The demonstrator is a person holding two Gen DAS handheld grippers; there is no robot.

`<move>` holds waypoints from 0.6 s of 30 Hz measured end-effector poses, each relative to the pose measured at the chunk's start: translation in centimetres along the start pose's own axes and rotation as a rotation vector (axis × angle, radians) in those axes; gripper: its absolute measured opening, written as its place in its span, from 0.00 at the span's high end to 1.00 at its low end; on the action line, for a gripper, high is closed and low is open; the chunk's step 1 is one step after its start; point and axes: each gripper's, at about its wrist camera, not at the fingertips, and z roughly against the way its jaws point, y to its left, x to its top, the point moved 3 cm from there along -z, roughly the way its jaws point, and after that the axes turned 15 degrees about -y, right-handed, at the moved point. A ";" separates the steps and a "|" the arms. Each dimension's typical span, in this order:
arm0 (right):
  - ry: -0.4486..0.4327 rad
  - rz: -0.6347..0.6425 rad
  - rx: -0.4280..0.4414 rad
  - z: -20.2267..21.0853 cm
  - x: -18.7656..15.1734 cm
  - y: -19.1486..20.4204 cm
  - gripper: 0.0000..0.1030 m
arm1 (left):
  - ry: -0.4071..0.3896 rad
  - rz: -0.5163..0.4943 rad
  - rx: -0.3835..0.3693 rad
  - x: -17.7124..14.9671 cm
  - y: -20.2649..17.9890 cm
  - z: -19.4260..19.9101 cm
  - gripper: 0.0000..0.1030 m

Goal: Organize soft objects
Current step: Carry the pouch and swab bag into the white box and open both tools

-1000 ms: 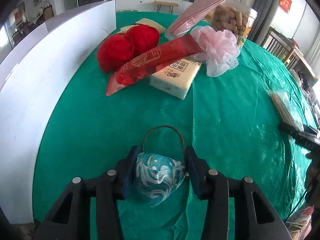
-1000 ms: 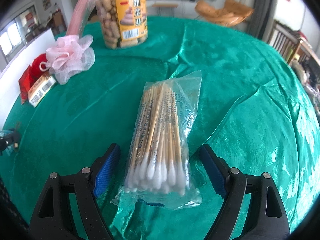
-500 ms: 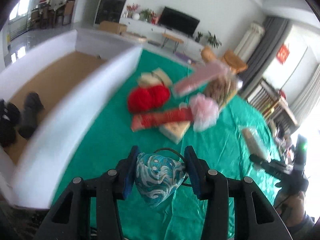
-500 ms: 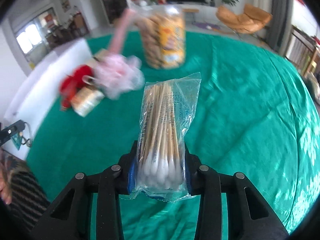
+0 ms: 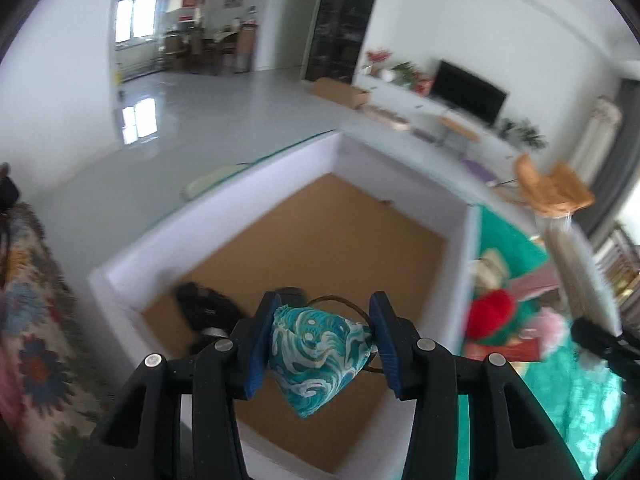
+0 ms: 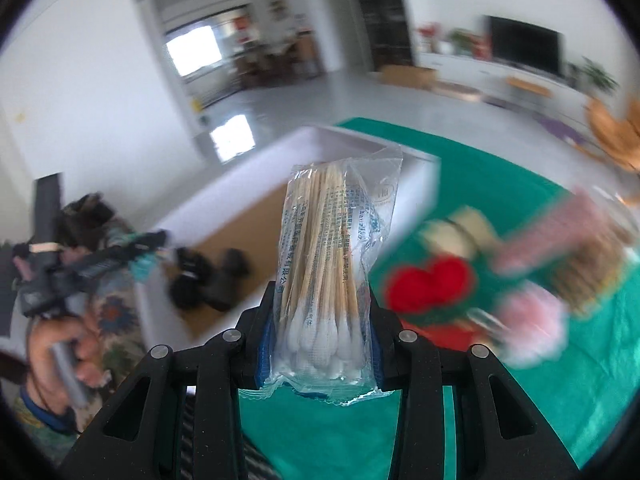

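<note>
The left wrist view looks down into the box (image 5: 304,248), showing its brown floor, its white walls and dark things (image 5: 204,308) lying in the near left corner. The left gripper (image 5: 320,344) has its jaws pinching the pouch (image 5: 316,352), a teal fabric piece with white swirls and a thin loop behind it; the pouch hangs in the air above the box's near part. At the right edge of this view the right gripper (image 5: 600,340) shows only as a dark bar with a blurred packet above it.

The right wrist view shows what the left one does not: the right gripper (image 6: 320,332) close up, its jaws pressed on the swab pack (image 6: 332,272), a clear bag of cotton swabs standing upright with the white tips down between the blue pads. The pack is held in the air over the green table (image 6: 560,360), near the box's (image 6: 360,148) edge. To the left, the person's left hand (image 6: 60,356) grips the handle of the left gripper (image 6: 140,260), which reaches level toward the box. On the table to the right lie blurred things: red yarn (image 6: 432,284) and a pink pouf (image 6: 532,320).

Both grippers tilt downward.
</note>
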 end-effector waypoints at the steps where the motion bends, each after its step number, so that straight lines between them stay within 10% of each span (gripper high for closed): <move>1: 0.007 0.021 0.025 -2.0 0.4 1.8 0.61 | 0.008 -0.013 0.044 -0.2 0.6 -0.7 0.51; 5: 0.069 0.031 0.069 -7.9 0.0 5.5 0.32 | 0.031 -0.057 0.191 -1.4 2.4 -3.1 0.13; 18: 0.065 0.026 -0.077 -4.7 -2.5 -1.3 0.33 | -0.043 -0.076 0.172 -2.5 0.9 -0.7 0.12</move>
